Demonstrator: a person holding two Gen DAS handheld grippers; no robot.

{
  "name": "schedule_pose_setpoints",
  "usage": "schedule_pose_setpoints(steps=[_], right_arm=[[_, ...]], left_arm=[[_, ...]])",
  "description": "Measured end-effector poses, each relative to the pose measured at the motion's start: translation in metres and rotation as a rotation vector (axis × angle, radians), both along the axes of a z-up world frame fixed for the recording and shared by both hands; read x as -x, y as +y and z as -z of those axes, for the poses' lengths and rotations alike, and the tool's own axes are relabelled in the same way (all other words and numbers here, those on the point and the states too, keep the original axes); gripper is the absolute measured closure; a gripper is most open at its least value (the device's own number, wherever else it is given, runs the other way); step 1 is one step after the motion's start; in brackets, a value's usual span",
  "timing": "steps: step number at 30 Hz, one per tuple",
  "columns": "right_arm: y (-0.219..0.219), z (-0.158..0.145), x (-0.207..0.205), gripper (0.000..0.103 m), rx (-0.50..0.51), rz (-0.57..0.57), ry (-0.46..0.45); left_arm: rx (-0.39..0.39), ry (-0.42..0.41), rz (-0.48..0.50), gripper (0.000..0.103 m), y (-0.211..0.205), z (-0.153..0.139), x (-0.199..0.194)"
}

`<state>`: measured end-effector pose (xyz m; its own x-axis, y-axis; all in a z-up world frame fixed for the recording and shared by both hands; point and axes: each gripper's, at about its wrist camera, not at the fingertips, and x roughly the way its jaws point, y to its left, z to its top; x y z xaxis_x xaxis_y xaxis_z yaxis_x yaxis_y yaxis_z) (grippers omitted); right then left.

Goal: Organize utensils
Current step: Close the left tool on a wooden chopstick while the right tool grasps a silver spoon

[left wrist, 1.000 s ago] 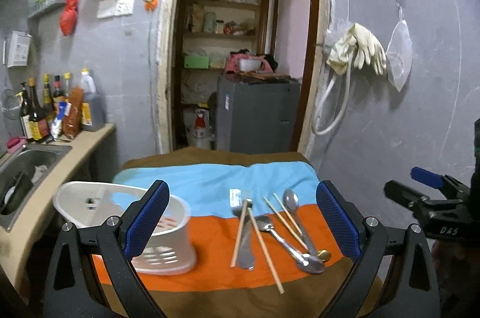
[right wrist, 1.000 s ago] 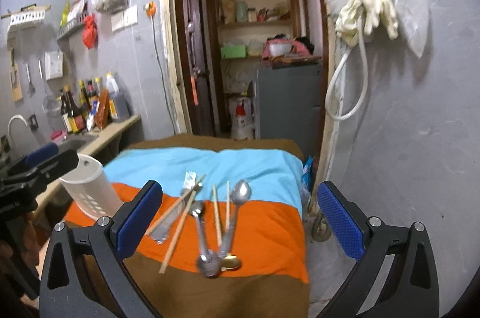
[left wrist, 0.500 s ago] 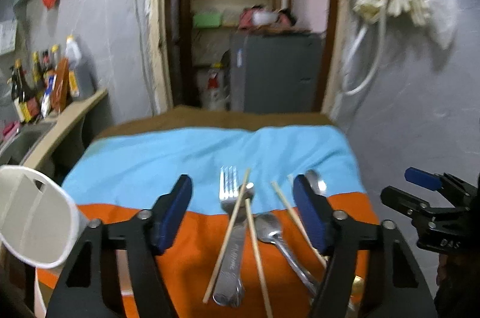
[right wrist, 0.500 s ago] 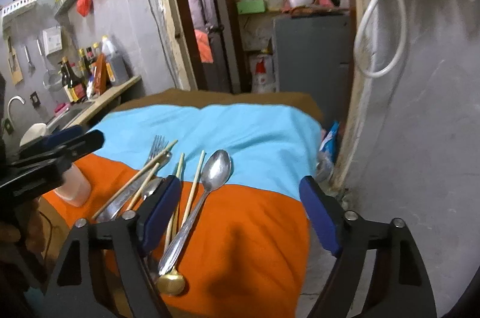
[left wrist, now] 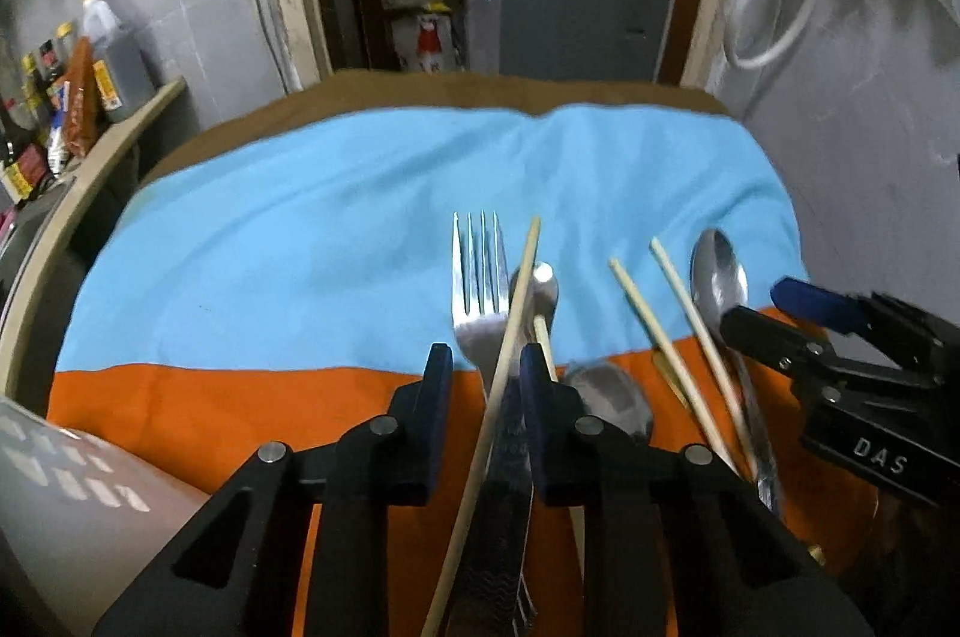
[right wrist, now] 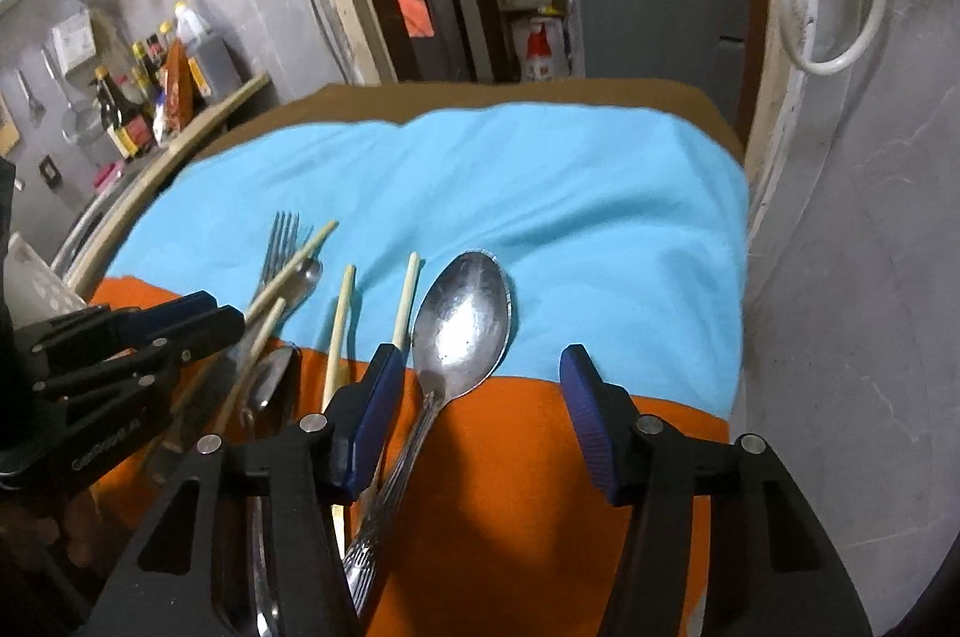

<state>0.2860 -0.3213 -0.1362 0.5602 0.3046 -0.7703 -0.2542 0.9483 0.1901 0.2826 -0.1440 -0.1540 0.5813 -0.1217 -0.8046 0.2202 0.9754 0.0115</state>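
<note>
A metal fork [left wrist: 478,271] lies on the striped cloth [left wrist: 300,229] with a wooden chopstick [left wrist: 517,301] slanting across it. My left gripper [left wrist: 485,374] is low over them, jaws closing; fork neck and chopstick lie between the pads, with a gap still showing on the left. A large spoon [right wrist: 465,319] lies to the right. My right gripper [right wrist: 479,392] straddles its neck with jaws closing, still wide of it. Two more chopsticks [right wrist: 339,325] and a small spoon [left wrist: 607,392] lie between. The white slotted holder [left wrist: 66,493] is at lower left.
A counter [left wrist: 96,156] with sauce bottles [left wrist: 114,60] and a sink runs along the left. A grey wall [right wrist: 852,277] stands close on the right, just past the cloth's edge. A doorway with shelves and a grey cabinet [left wrist: 570,6] lies beyond the table's far end.
Both grippers have dropped and tilted down toward the utensils, and both pairs of jaws have narrowed. The fork now sits between the left fingers, the large spoon between the right ones.
</note>
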Motion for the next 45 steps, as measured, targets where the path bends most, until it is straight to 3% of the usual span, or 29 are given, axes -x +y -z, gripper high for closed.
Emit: schedule_pose_setpoints(steps=[6, 10, 16, 22, 29, 38, 41, 42, 45], right_arm=[[0.001, 0.003, -0.006, 0.050, 0.010, -0.022, 0.002], [0.004, 0.003, -0.009, 0.050, 0.009, -0.025, 0.006], [0.013, 0.003, -0.010, 0.052, 0.018, -0.027, 0.013], [0.031, 0.006, -0.013, 0.055, 0.105, -0.030, 0.006], [0.013, 0.005, -0.013, 0.062, -0.009, -0.011, 0.013], [0.008, 0.004, -0.014, 0.068, -0.040, 0.001, 0.013], [0.008, 0.003, -0.014, 0.074, -0.038, 0.005, 0.010], [0.010, 0.003, -0.014, 0.080, -0.024, 0.009, 0.012], [0.011, 0.006, -0.015, 0.083, 0.014, 0.010, 0.029]], left_arm=[[0.048, 0.049, -0.002, 0.090, 0.009, 0.003, -0.007], [0.099, 0.083, -0.013, 0.098, 0.014, 0.000, -0.010], [0.116, 0.104, -0.076, 0.098, 0.014, -0.004, -0.008], [0.116, 0.145, -0.080, 0.097, 0.017, -0.007, -0.011], [0.126, 0.197, -0.073, 0.097, 0.017, -0.006, -0.020], [0.227, 0.117, -0.144, 0.100, 0.029, -0.012, 0.001], [0.284, 0.098, -0.176, 0.100, 0.033, -0.011, 0.008], [0.294, 0.095, -0.182, 0.100, 0.033, -0.012, 0.008], [0.300, 0.106, -0.199, 0.100, 0.033, -0.010, 0.006]])
